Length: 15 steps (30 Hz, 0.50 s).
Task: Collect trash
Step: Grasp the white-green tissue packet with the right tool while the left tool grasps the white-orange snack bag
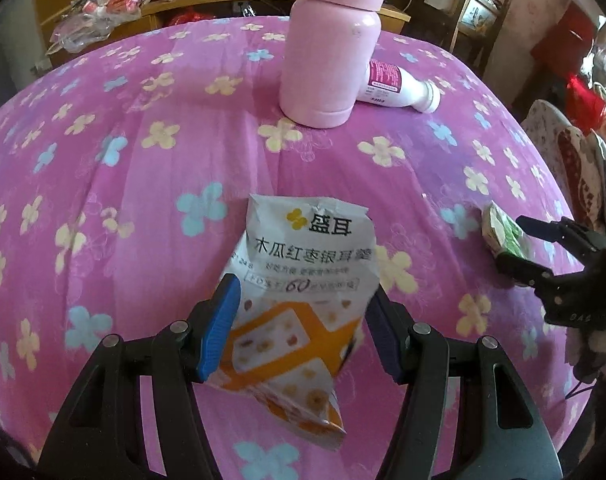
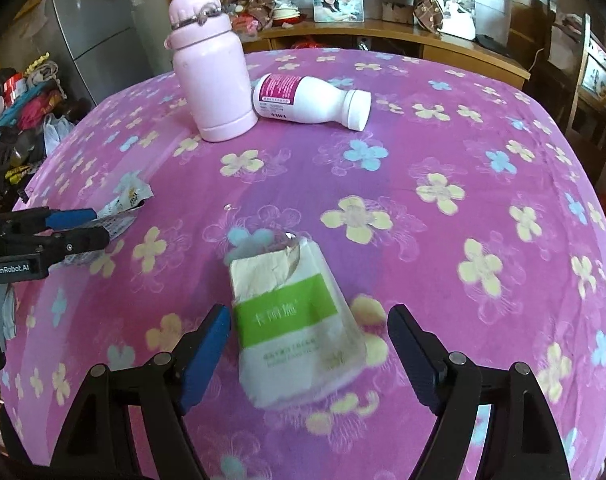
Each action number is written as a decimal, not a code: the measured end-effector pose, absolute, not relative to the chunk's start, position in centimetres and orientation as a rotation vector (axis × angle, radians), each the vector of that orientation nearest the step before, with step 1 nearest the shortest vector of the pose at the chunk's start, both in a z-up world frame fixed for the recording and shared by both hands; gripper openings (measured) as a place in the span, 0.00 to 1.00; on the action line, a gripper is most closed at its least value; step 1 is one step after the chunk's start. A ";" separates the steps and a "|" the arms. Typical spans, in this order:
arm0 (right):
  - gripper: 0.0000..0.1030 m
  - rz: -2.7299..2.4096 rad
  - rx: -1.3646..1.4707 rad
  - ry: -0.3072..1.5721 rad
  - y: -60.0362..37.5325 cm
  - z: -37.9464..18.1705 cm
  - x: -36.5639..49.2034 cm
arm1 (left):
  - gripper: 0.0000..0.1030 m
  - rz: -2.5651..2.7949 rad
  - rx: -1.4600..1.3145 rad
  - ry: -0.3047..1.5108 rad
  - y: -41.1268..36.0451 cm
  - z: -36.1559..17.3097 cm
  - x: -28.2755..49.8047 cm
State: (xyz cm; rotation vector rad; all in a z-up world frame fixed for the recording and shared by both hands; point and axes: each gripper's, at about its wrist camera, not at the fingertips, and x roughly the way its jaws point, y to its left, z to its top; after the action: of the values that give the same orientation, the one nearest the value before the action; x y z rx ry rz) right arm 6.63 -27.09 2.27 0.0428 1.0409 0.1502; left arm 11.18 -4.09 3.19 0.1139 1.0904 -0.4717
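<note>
Clamping the snack bag [image 1: 299, 304] in the left gripper [image 1: 303, 320], blue pads pressed into both crumpled edges, bag hanging nearer the camera than the pink flask [image 1: 327, 52]. Straddling the tissue pack [image 2: 299, 328] with the right gripper [image 2: 309, 354], jaws wide, pads clear of both sides, nothing held yet. Pack lying on the floral desk [image 2: 463, 168], well nearer than the flask and to its right.

Risks from here: thin foil slipping out of the left pads if squeezed only at the edge; soft pack squashing or skidding on the cloth if the right jaws shut off-centre; a wide swing clipping the flask or rolling the white bottle [image 2: 311, 100] lying just right of the flask.

Left view: printed face of the bag and the grip on it, with the pack only a sliver at the right gripper's tip. Right view: whole pack and the clear gaps beside it, bag reduced to a crumpled scrap left of the flask.
</note>
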 end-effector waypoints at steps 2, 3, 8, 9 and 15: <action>0.77 0.147 0.031 1.039 -26.7 1.9 6.9 | 0.66 -0.465 0.124 1.092 -4.2 2.9 11.3; 0.77 0.143 0.017 1.029 -26.5 1.9 6.8 | 0.71 -0.466 0.130 1.095 -4.3 2.5 11.5; 0.76 0.133 0.005 1.015 -26.1 1.8 6.9 | 0.79 -0.422 0.215 1.083 -5.0 1.6 11.7; 0.72 0.133 0.003 1.011 -26.1 1.8 6.8 | 0.79 -0.420 0.223 1.081 -5.1 1.6 11.6; 0.42 0.144 0.026 0.976 -26.3 2.4 6.0 | 0.54 -0.434 0.210 1.074 -4.8 1.9 10.1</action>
State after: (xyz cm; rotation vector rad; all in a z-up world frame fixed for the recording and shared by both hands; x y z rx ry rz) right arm 6.00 -26.31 2.44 0.0257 0.9760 0.1443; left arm 10.06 -4.79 1.93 0.2097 1.0740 -0.4342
